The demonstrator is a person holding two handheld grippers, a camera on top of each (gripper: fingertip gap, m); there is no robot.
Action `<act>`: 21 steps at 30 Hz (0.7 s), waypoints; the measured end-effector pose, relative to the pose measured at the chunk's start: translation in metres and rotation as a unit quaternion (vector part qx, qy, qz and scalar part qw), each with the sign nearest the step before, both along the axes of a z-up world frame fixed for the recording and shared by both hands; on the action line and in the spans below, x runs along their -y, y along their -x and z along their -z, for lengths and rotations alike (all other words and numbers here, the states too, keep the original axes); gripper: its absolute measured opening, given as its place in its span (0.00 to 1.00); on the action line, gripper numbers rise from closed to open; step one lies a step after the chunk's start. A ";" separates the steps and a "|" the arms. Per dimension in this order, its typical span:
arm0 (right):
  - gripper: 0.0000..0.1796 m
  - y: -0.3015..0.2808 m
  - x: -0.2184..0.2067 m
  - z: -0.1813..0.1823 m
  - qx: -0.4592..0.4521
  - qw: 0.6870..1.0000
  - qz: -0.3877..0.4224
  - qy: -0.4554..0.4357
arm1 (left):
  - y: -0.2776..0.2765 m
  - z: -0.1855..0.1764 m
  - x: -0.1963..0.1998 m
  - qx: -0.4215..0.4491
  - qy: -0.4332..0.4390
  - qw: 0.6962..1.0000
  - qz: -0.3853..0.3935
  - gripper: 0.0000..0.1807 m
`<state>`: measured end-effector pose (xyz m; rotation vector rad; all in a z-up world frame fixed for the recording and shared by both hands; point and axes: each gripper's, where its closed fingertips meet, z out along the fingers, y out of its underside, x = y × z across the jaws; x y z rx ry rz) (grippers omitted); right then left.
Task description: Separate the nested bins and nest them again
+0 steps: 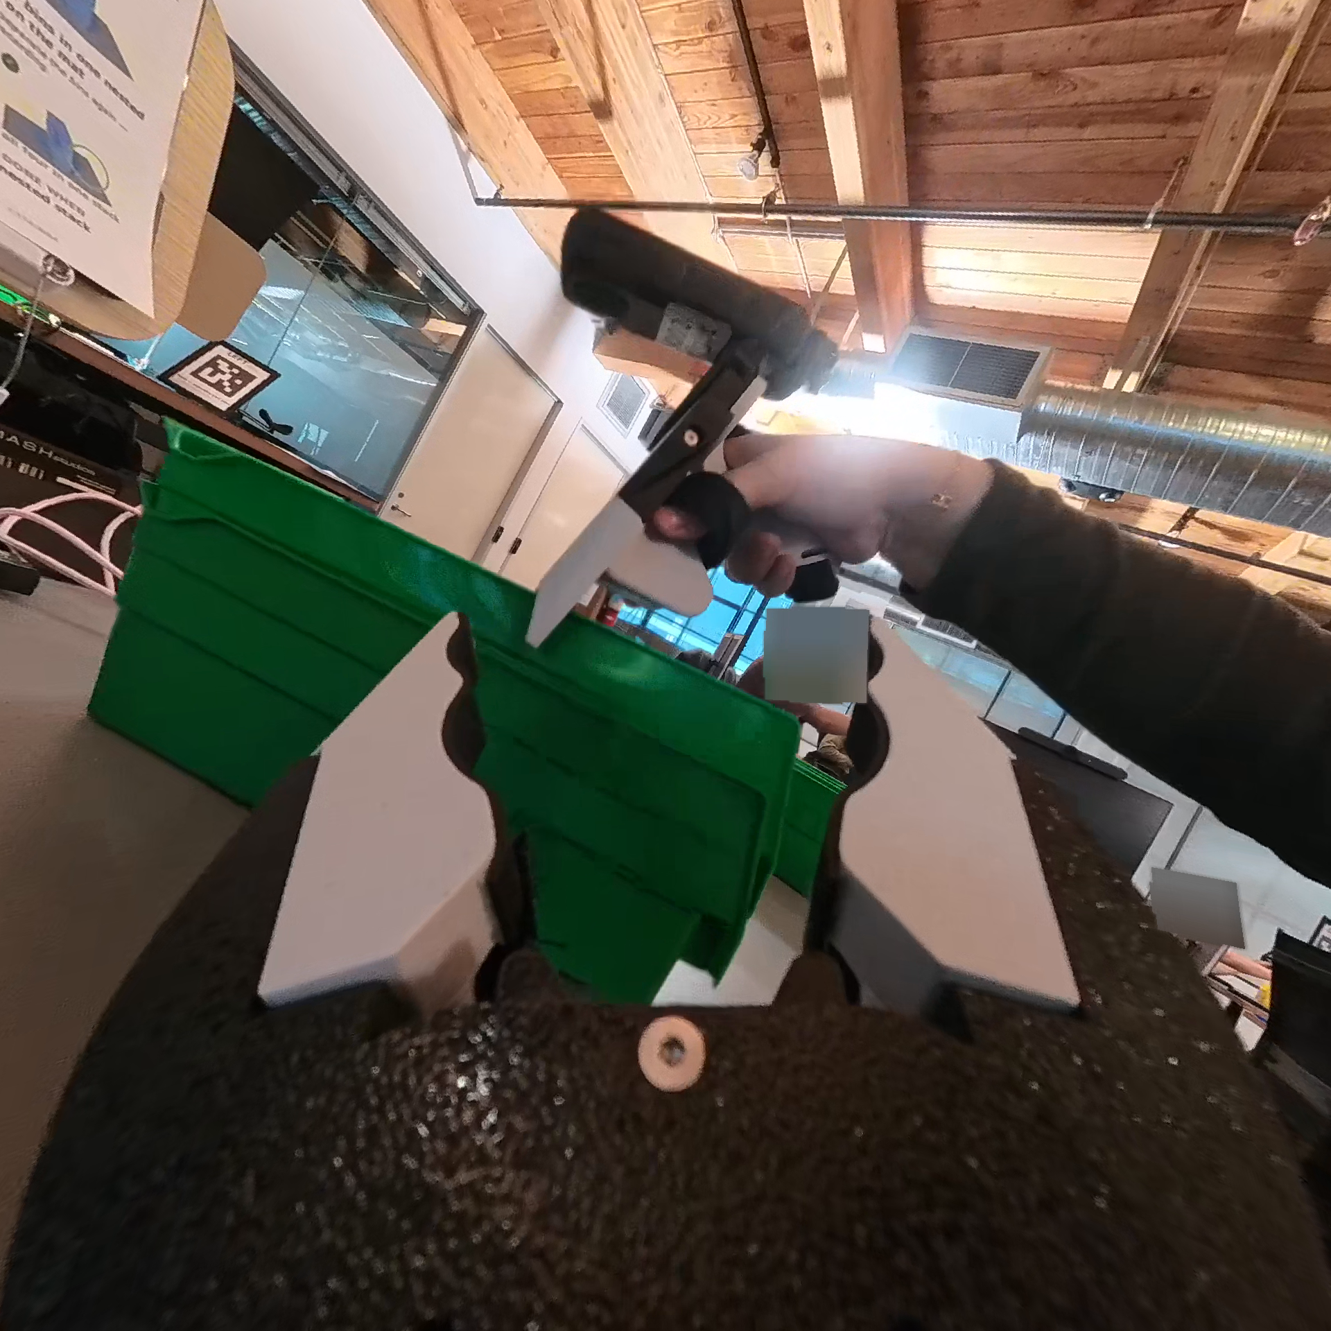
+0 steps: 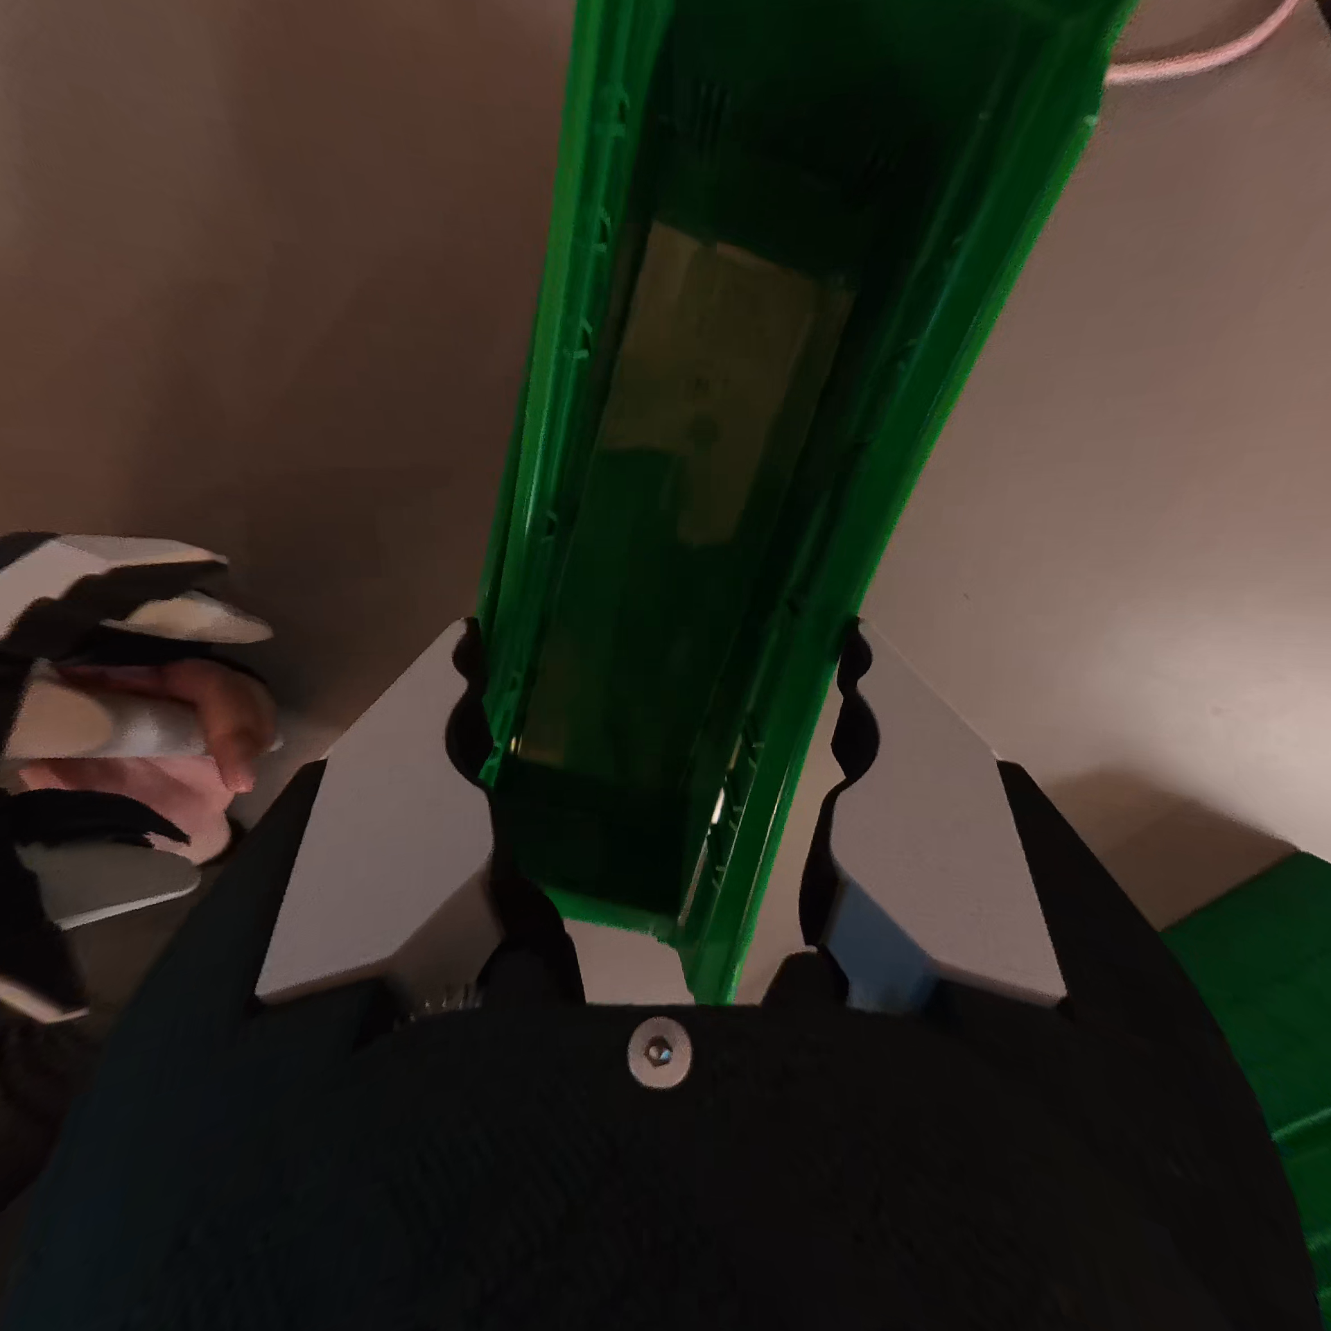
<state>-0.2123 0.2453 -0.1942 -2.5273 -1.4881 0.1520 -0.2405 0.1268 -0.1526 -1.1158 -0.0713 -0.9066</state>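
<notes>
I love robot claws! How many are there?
2. The left gripper sits low at the green bin stack's end; the right gripper is over the stack's open top. No others show.

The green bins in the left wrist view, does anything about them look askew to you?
Yes. The near end of the nested green bins is raised off the table, so the stack sits tilted; the right gripper touches its top rim.

- From my left gripper [image 1: 662, 727], the nested bins [image 1: 288, 612] stand on the table [image 1: 86, 828], straight ahead, their near end between my two fingers.
- My right gripper [image 1: 569, 612] sits above the stack's upper rim, tips at the edge (contact I cannot confirm).
- From my right gripper [image 2: 659, 727], the top bin's [image 2: 727, 403] cavity runs ahead, its near end between the fingers.
- My left gripper [image 2: 130, 648] lies left of the stack.
- Another bin [image 2: 1267, 958] sits lower right.
</notes>
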 end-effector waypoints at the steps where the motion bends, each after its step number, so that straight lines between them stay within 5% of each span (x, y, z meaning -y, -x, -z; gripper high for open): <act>1: 0.54 0.003 0.000 -0.004 -0.009 1.000 0.001 0.000 | 0.000 0.000 0.000 -0.001 0.001 1.000 0.000 0.57; 21: 0.54 0.017 0.005 -0.052 -0.061 0.997 -0.030 -0.043 | -0.001 0.000 0.000 -0.002 0.001 1.000 0.004 0.55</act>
